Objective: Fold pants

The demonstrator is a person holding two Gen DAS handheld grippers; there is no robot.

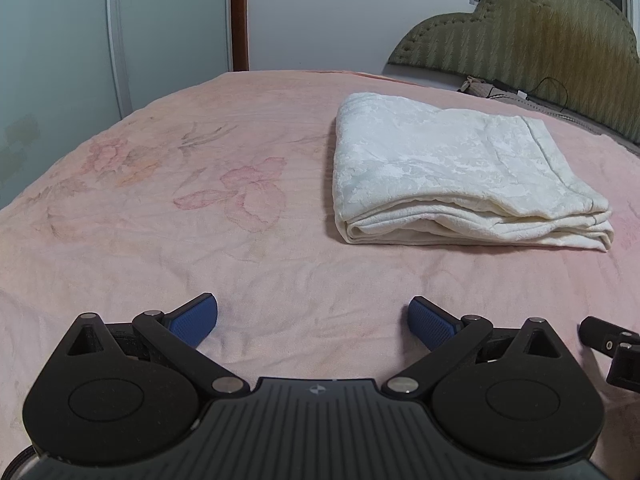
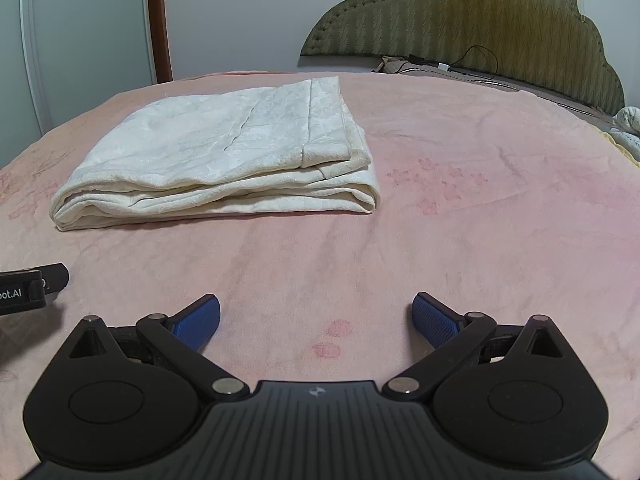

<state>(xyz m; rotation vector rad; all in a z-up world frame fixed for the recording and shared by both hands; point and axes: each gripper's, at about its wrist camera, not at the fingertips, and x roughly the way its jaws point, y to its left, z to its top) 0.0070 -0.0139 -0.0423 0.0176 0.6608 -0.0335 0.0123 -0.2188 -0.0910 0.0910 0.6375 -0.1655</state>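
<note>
The cream-white pants (image 1: 452,172) lie folded into a flat rectangular stack of layers on the pink bedspread (image 1: 168,208), right of centre in the left wrist view. They also show in the right wrist view (image 2: 224,152), left of centre. My left gripper (image 1: 313,322) is open and empty, low over the bedspread, in front of and left of the pants. My right gripper (image 2: 316,318) is open and empty, in front of and right of the pants. Neither gripper touches the pants.
A quilted olive headboard (image 2: 472,20) stands beyond the bed, with a dark cable (image 2: 476,60) and bedding along its base. A wardrobe door (image 1: 60,40) and a brown door frame (image 1: 239,12) stand at the far left. Patterned fabric (image 2: 628,124) lies at the right edge.
</note>
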